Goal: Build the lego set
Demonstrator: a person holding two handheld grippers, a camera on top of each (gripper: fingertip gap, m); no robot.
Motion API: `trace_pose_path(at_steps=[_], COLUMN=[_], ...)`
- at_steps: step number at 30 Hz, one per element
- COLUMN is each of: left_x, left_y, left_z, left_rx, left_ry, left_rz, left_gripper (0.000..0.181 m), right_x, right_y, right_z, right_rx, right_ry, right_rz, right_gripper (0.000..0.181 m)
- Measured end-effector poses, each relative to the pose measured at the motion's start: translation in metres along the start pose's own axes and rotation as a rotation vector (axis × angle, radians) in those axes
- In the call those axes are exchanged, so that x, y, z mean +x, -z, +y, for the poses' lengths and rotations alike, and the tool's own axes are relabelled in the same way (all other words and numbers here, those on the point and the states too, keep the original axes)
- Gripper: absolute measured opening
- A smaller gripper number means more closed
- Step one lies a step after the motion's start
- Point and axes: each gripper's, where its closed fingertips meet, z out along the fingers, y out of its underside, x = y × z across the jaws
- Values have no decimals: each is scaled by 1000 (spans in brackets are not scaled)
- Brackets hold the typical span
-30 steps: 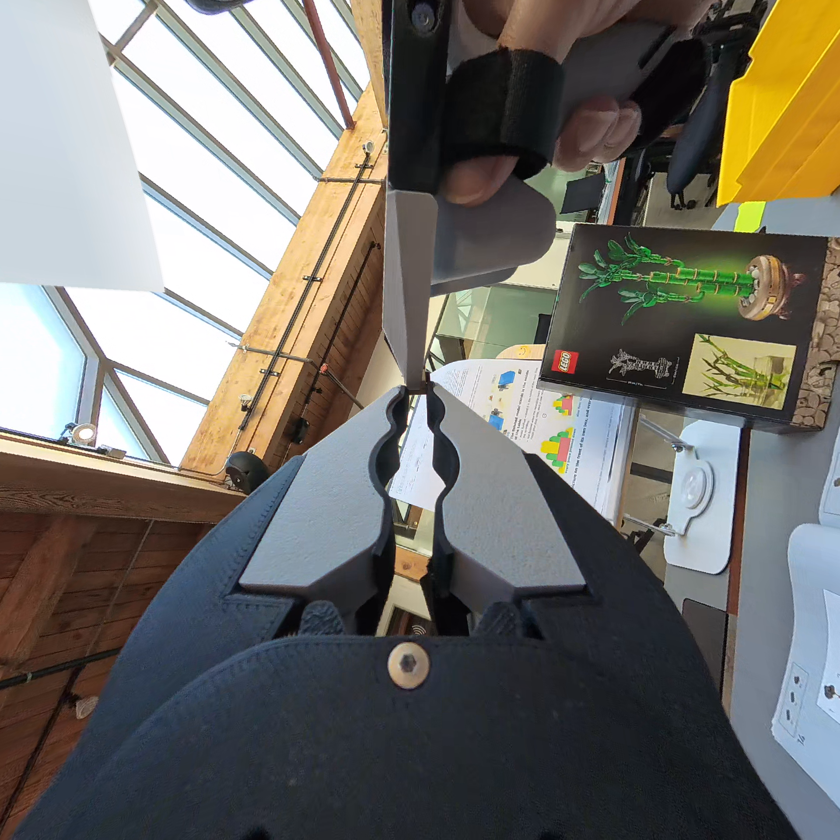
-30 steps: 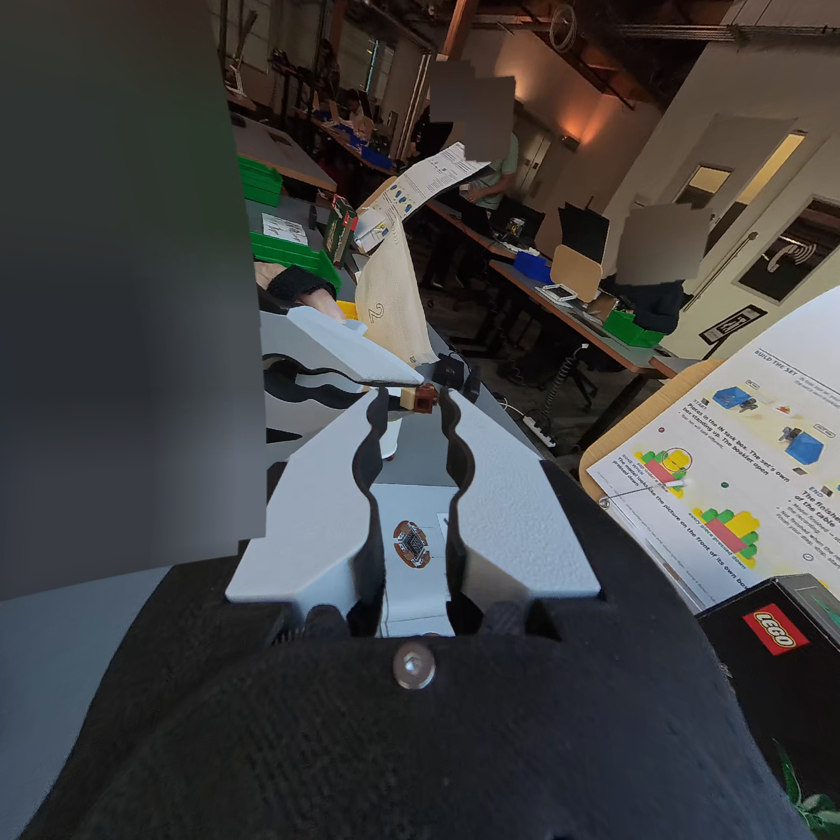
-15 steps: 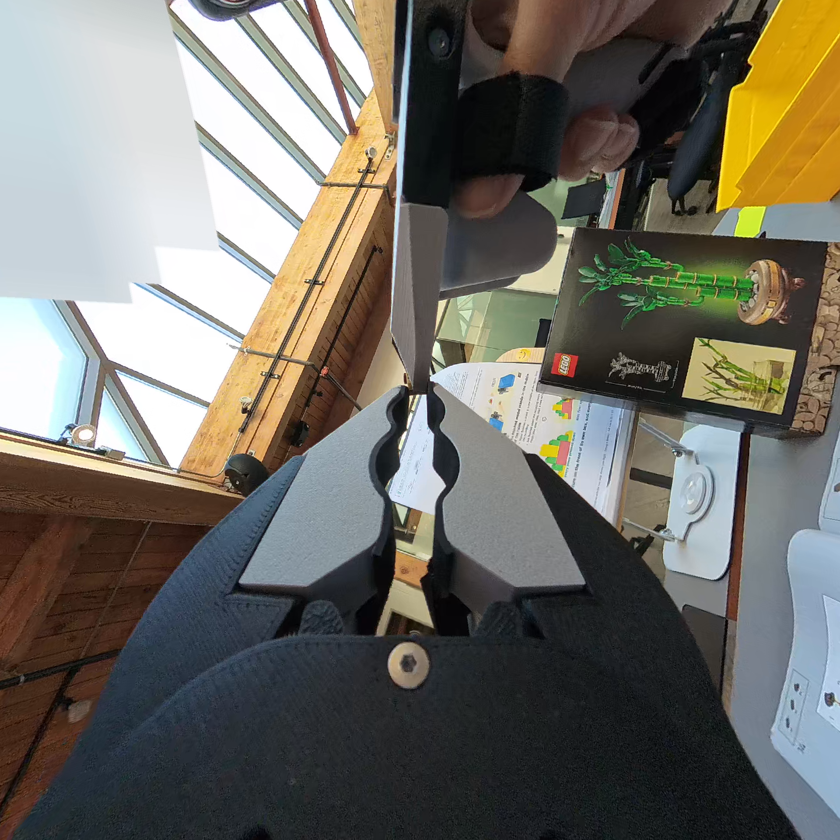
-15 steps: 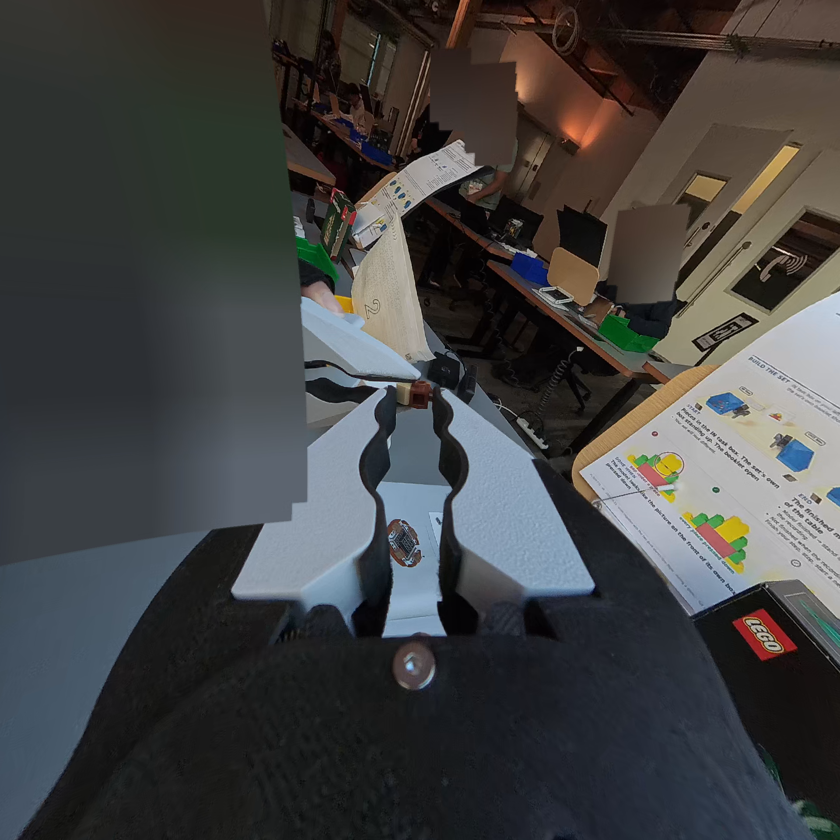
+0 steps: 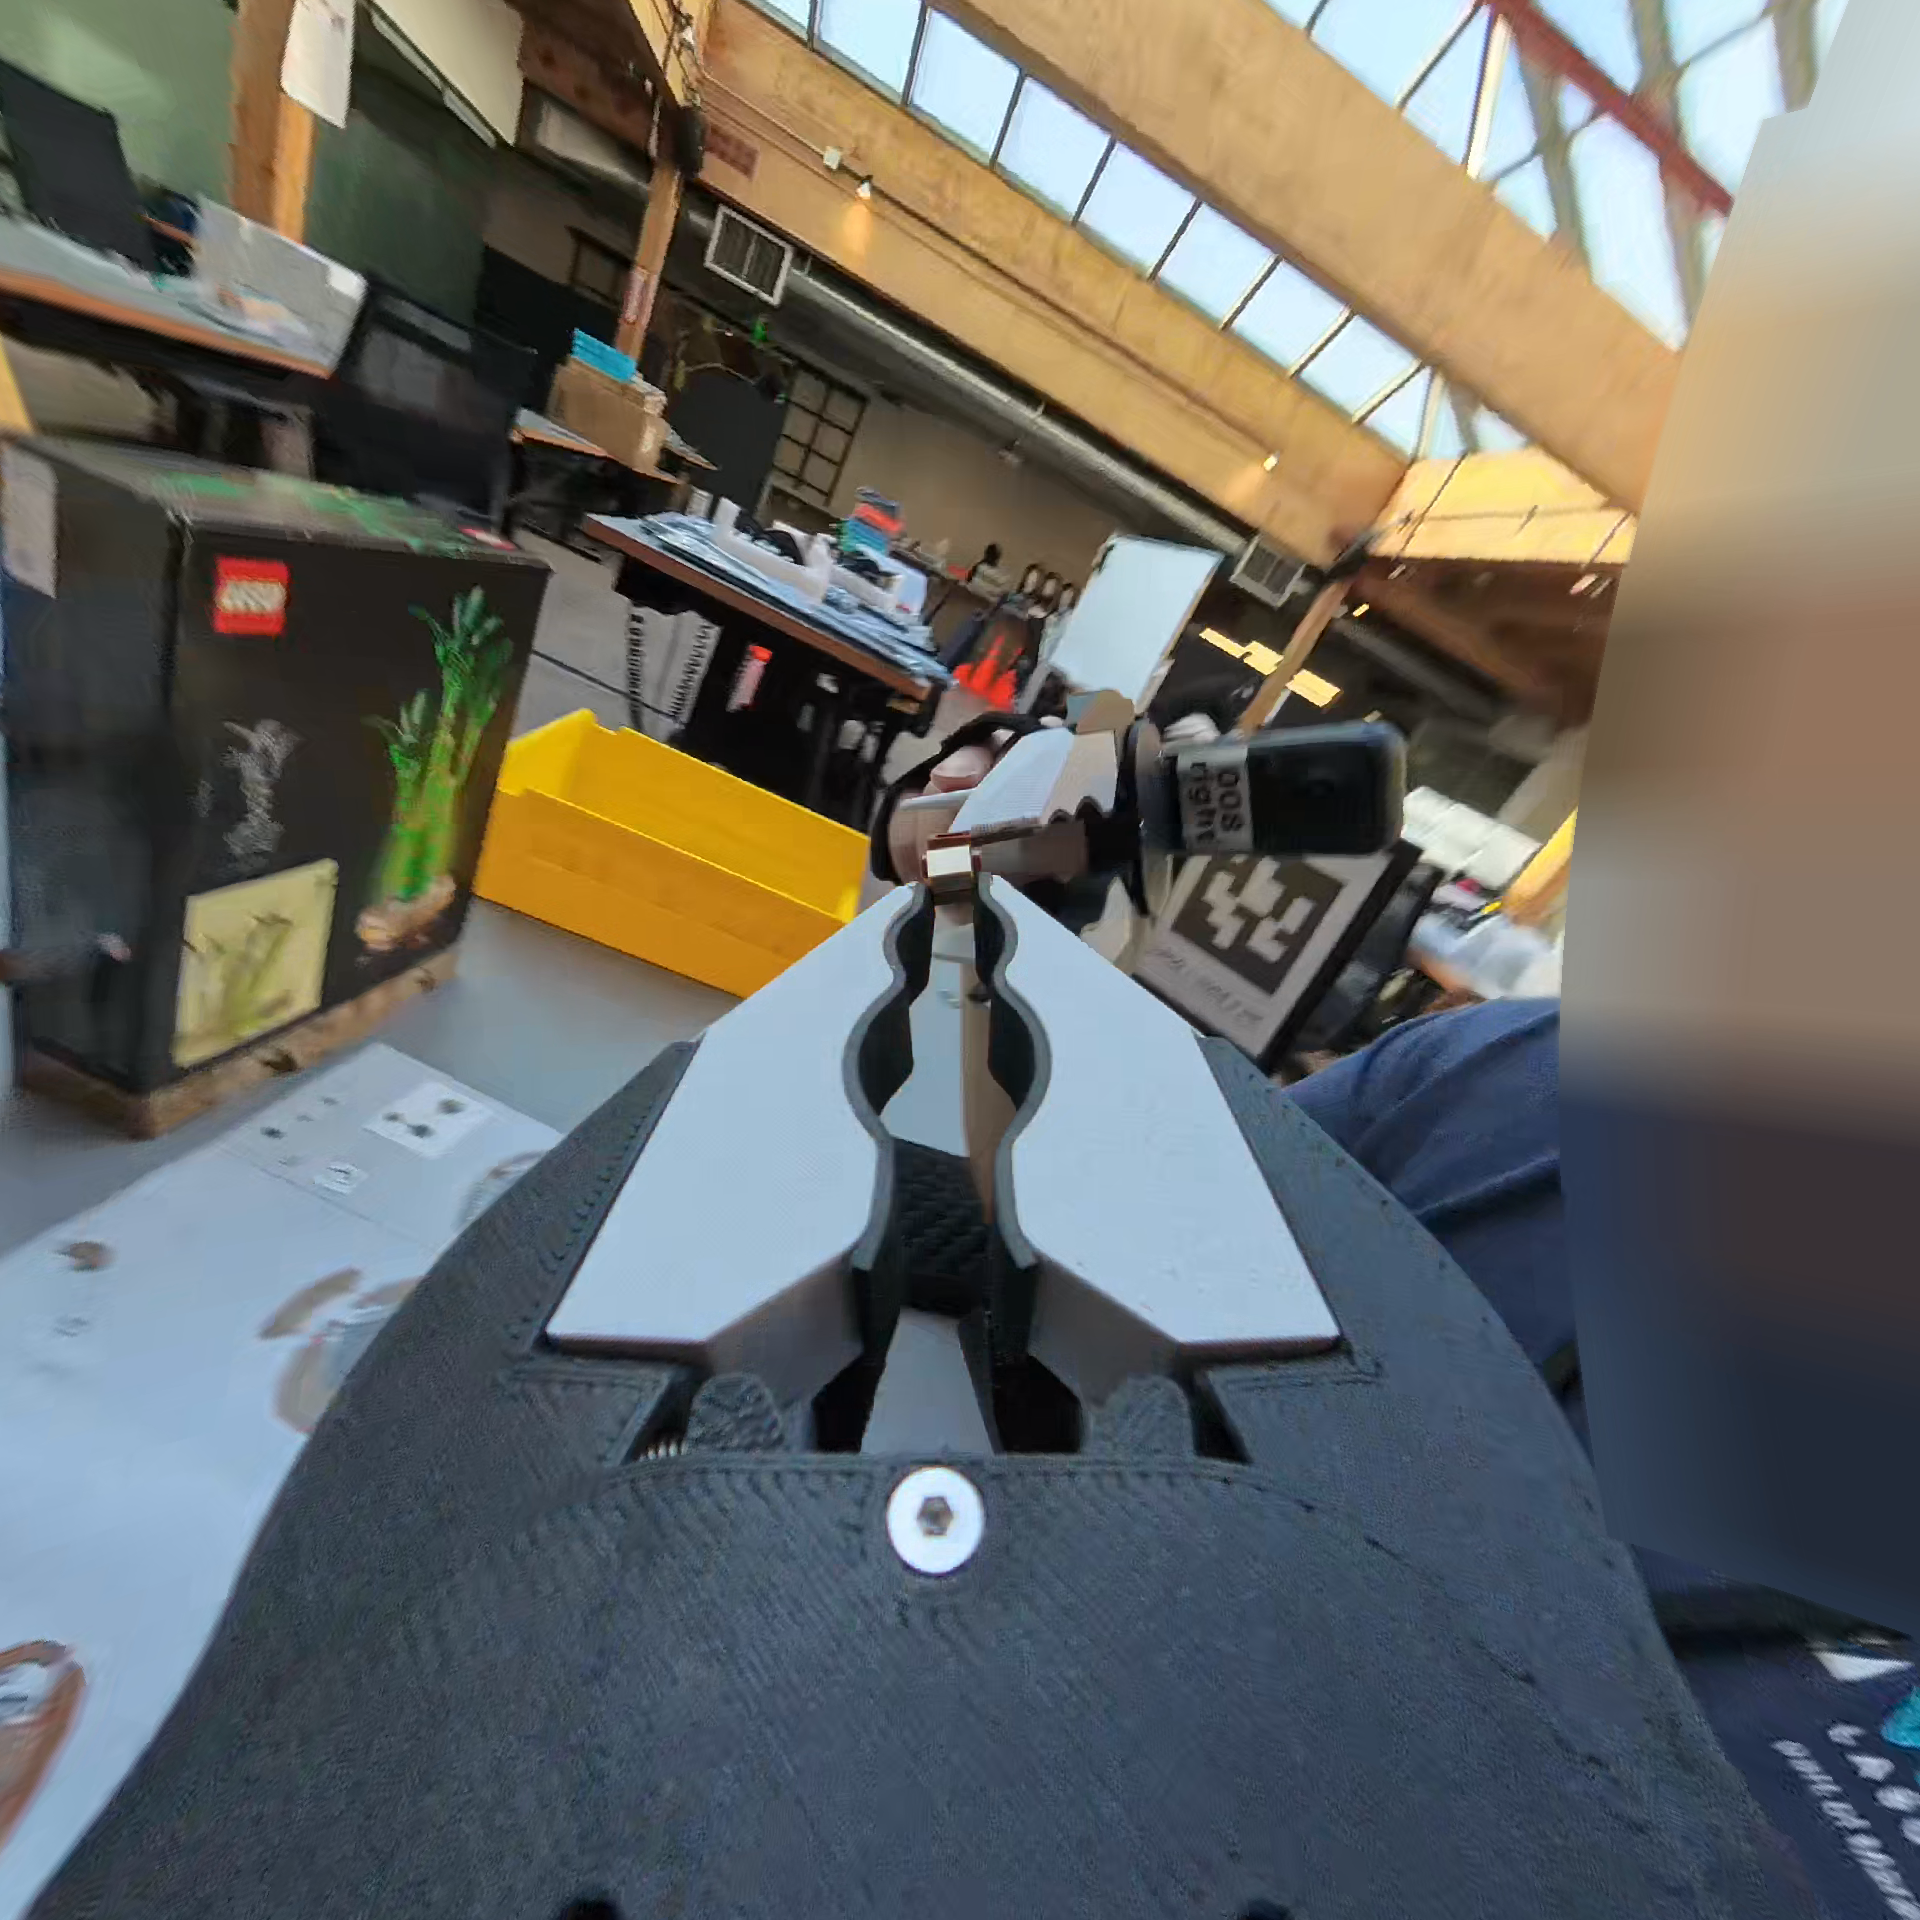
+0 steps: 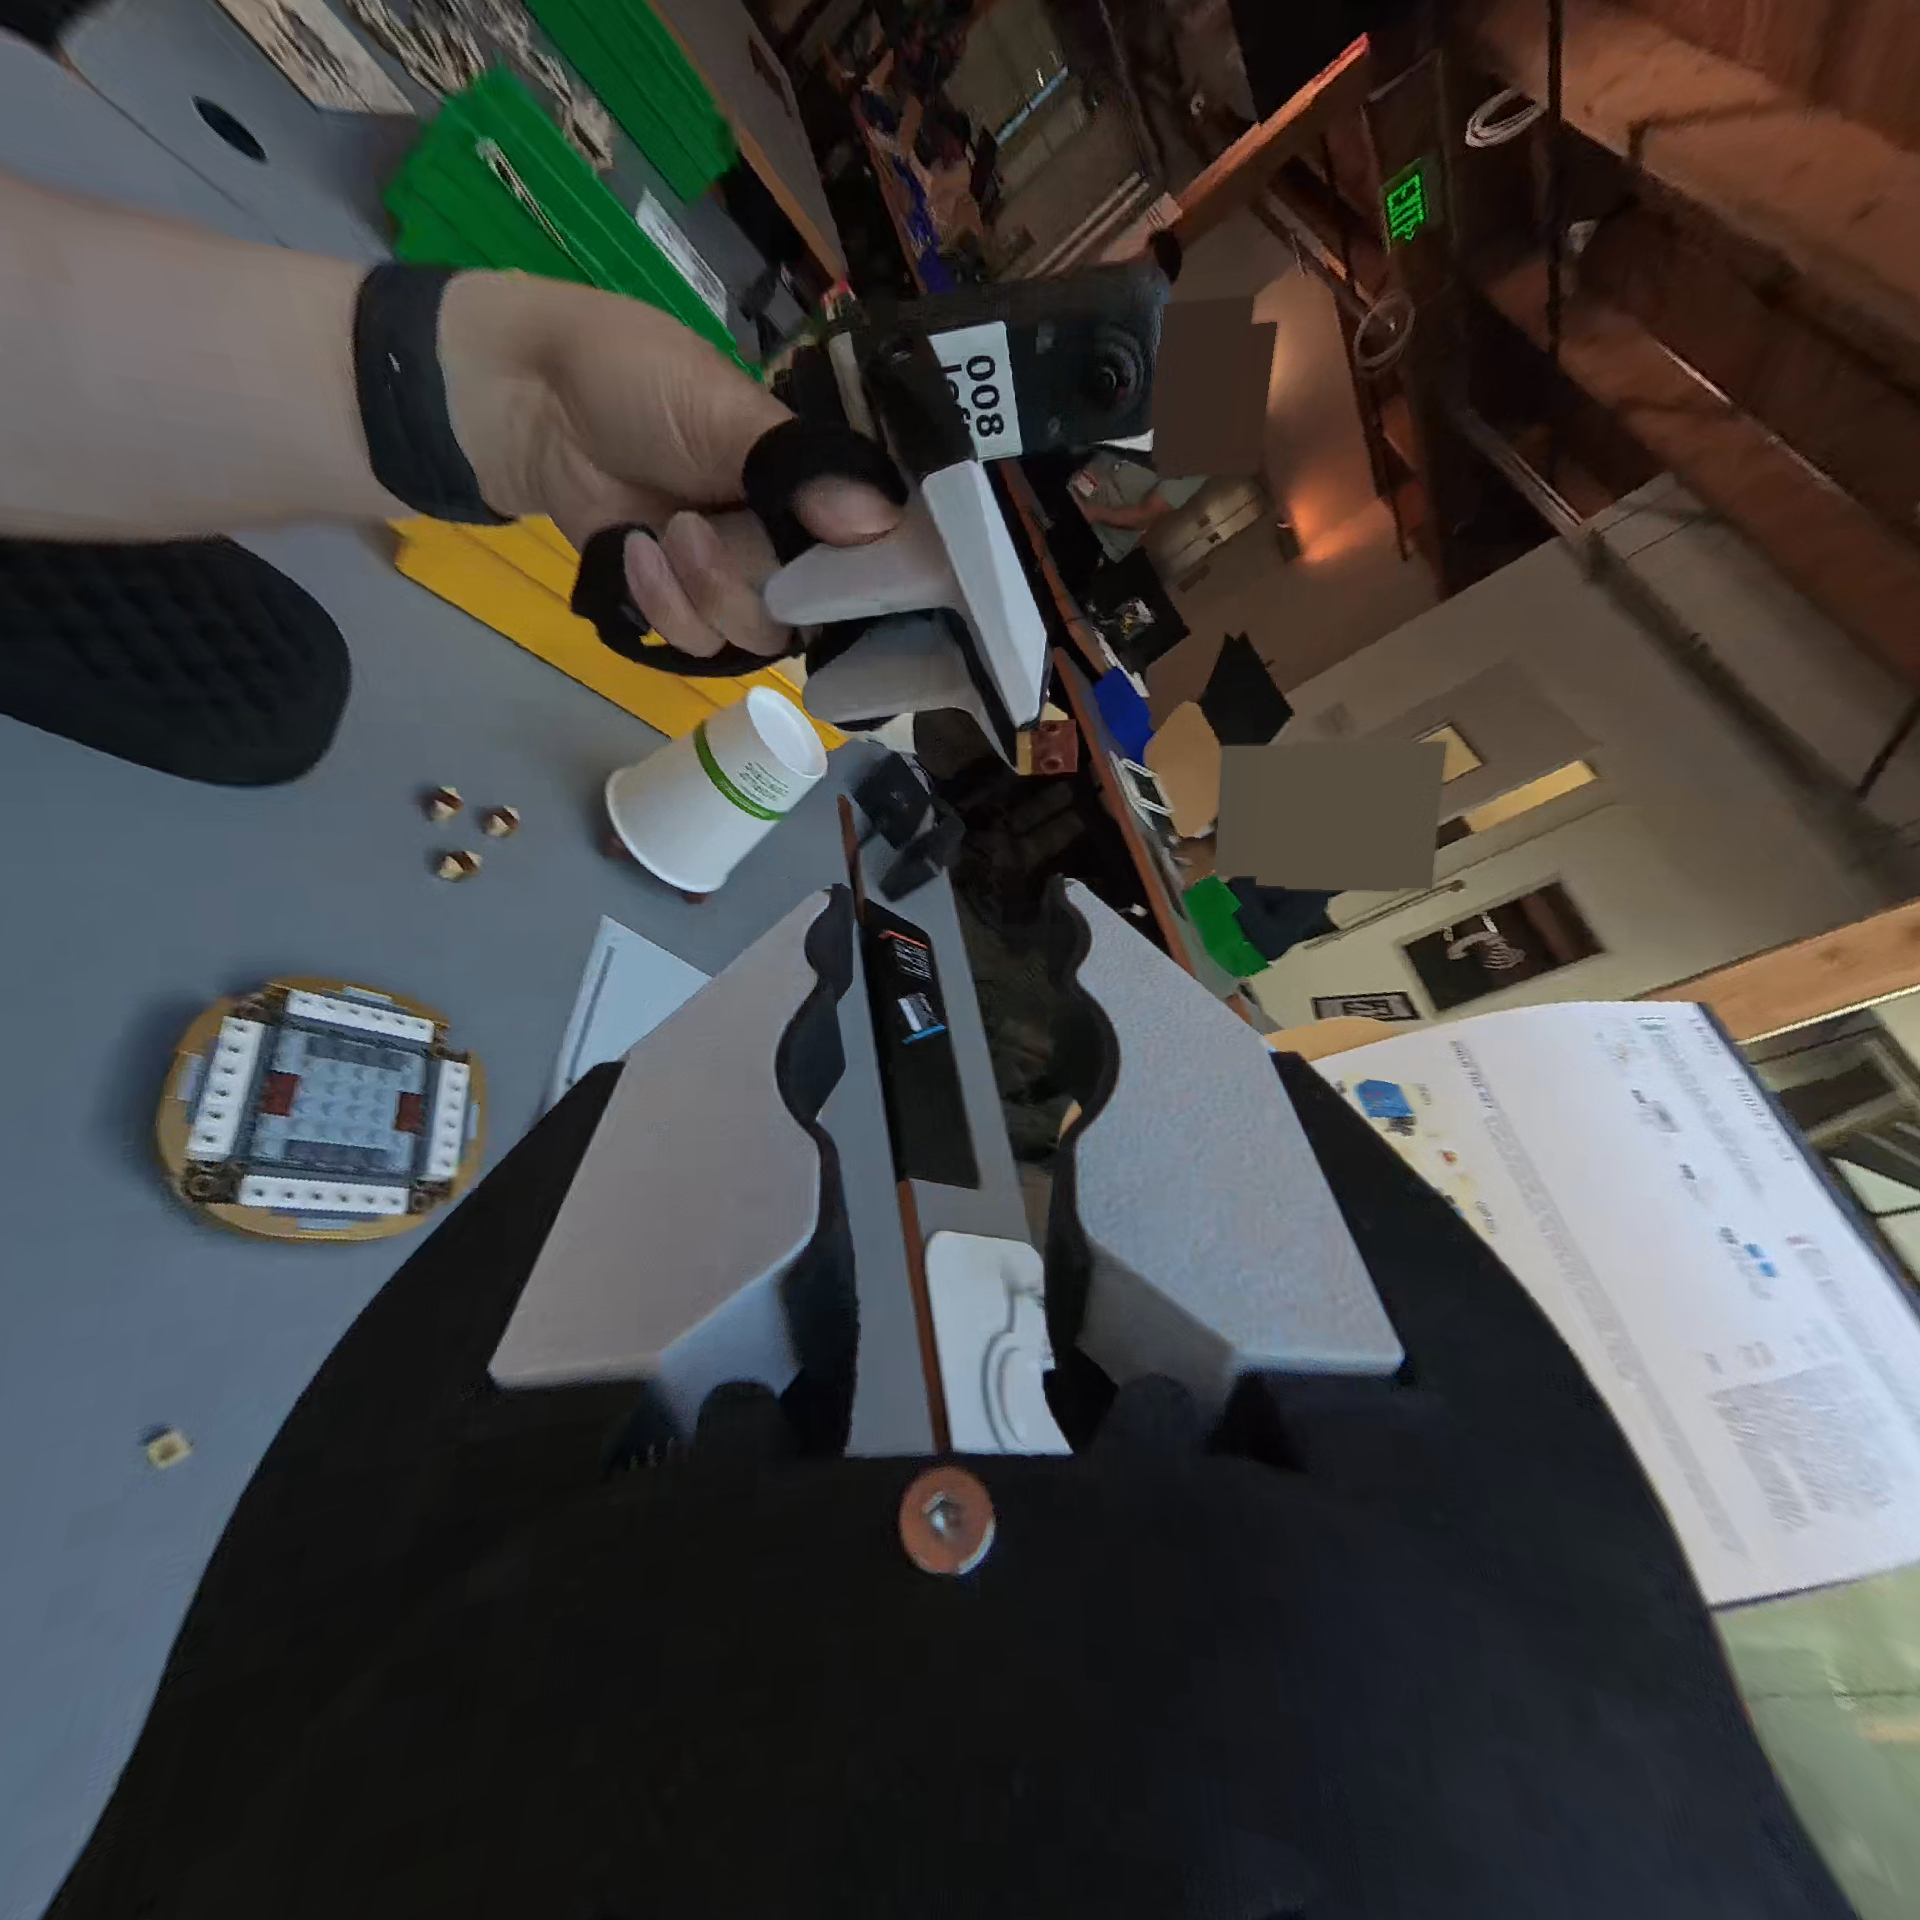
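Above the grey desk (image 6: 125, 935), the left hand-held gripper (image 5: 951, 891) has its fingers drawn close together, pinching a small tan-and-brown lego piece (image 5: 948, 864) at the tips. From the right wrist view the same left hand-held gripper shows farther off, held by a hand (image 6: 623, 457) wearing black finger straps, with a reddish-brown brick (image 6: 1051, 748) at its tip. The right hand-held gripper (image 6: 951, 904) has its fingers spread apart with nothing between them; in the left wrist view its tips sit just behind the pinched piece.

On the desk to the left lies the round lego base (image 6: 317, 1107), tan-rimmed with white, grey and red bricks on top. Three small tan pieces (image 6: 468, 831) lie near an overturned white paper cup (image 6: 717, 795), and another tiny tan piece (image 6: 166, 1447) sits well apart. A black lego box (image 5: 249, 769) stands beside a yellow bin (image 5: 665, 852). An instruction sheet (image 6: 1662, 1278) stands at the right.
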Motion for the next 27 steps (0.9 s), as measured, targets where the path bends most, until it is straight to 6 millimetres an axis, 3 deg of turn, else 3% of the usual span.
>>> trace_pose_path(at_steps=[3, 6, 19, 24, 27], left_x=[-18, -21, -28, -26, -22], left_y=[1, -3, -8, -6, 0], left_z=[11, 15, 27, 23, 15], left_rx=[-27, -32, -79, -65, -70], left_ry=[180, 248, 274, 253, -24], left_rz=[24, 63, 36, 65, 7], left_gripper=[6, 6, 6, 8, 24], right_x=[8, 7, 4, 7, 13], right_y=[-14, -23, -37, -37, -33], right_z=[-2, -2, 22, 22, 32], right_rx=[-13, 4, -47, 45, 104], right_ry=[102, 76, -51, -338, -743], right_rz=[115, 120, 68, -16, -147], right_gripper=[37, 37, 13, 12, 12])
